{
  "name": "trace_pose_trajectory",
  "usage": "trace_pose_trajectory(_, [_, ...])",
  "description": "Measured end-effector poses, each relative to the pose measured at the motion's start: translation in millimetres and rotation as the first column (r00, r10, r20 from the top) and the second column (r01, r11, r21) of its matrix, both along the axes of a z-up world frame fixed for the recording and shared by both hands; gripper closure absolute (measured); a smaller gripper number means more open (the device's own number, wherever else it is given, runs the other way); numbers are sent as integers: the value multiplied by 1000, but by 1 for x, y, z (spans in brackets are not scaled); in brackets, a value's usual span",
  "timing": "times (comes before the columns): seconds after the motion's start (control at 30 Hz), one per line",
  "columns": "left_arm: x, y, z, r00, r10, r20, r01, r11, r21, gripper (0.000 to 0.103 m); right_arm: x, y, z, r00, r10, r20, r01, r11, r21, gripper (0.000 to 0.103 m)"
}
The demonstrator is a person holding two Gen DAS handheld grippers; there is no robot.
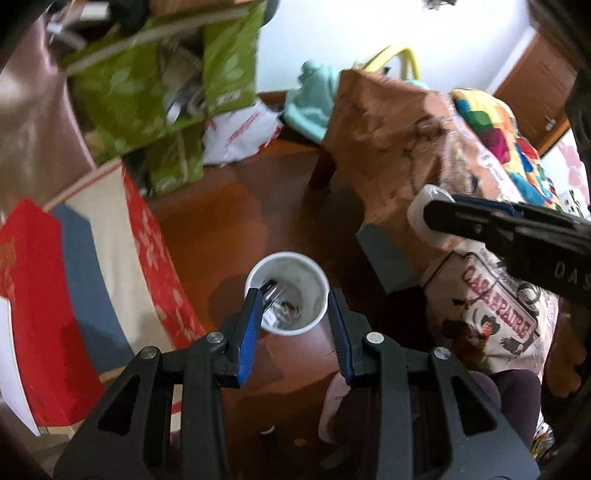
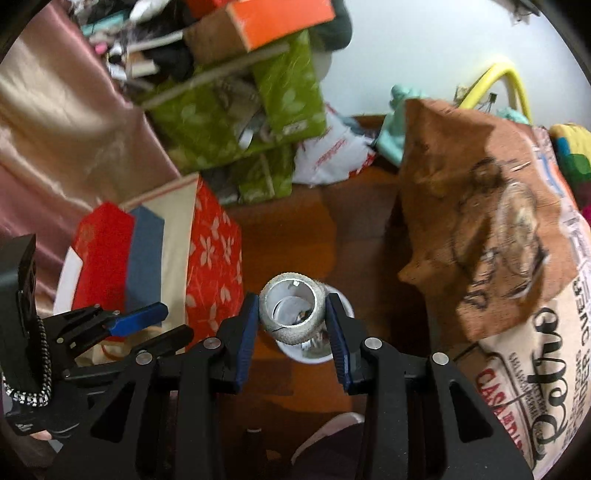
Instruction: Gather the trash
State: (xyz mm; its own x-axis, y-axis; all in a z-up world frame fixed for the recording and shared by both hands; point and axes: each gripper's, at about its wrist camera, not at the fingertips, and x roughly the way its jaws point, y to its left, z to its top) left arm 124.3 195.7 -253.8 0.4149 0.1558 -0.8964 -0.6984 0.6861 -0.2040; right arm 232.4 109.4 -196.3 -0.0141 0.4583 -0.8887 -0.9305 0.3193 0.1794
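A white paper cup with bits of trash inside stands on the wooden floor. My left gripper is open above it, its blue fingers to either side of the cup's near rim. My right gripper is shut on a white ring-shaped roll and holds it above the cup. In the left wrist view the right gripper comes in from the right, holding the roll edge-on. The left gripper shows at the left of the right wrist view.
A red, blue and cream gift bag stands left of the cup. Green boxes and an orange box pile up behind. A table draped in a brown printed cloth stands to the right. A white plastic bag lies behind.
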Motion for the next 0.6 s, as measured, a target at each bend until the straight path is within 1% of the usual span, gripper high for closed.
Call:
trace_pose_trajectory(0.07, [-4, 7, -12, 1000, 21, -16, -22, 999, -28, 67, -4, 9, -16, 1000, 9, -20, -10, 999, -42, 70])
trace_pose_trajectory(0.13, [-6, 11, -21, 999, 30, -33, -32, 998, -45, 67, -8, 14, -28, 1000, 18, -16, -19, 997, -74, 69])
trace_pose_trajectory(0.23, [-6, 13, -30, 998, 33, -56, -37, 998, -60, 67, -11, 24, -39, 1000, 28, 0, -28, 995, -100, 69])
trace_pose_trajectory(0.27, [-5, 13, -31, 998, 33, -61, -36, 998, -60, 67, -12, 28, -43, 999, 34, -11, -35, 994, -105, 69])
trace_pose_trajectory(0.33, [-5, 13, -32, 997, 32, -66, -36, 998, -58, 67, -11, 33, -46, 999, 43, -32, -46, 994, -103, 68])
trace_pose_trajectory(0.43, [-4, 15, -30, 997, 31, -74, -34, 998, -50, 67, -11, 40, -48, 999, 45, -21, -47, 994, -104, 68])
trace_pose_trajectory(0.5, [-4, 17, -28, 997, 31, -74, -34, 998, -44, 67, -7, 41, -49, 999, 28, -31, -32, 993, -110, 66])
trace_pose_trajectory(0.6, [-2, 17, -23, 997, 29, -70, -32, 999, -37, 67, 0, 37, -49, 999, -2, -37, -2, 995, -104, 57])
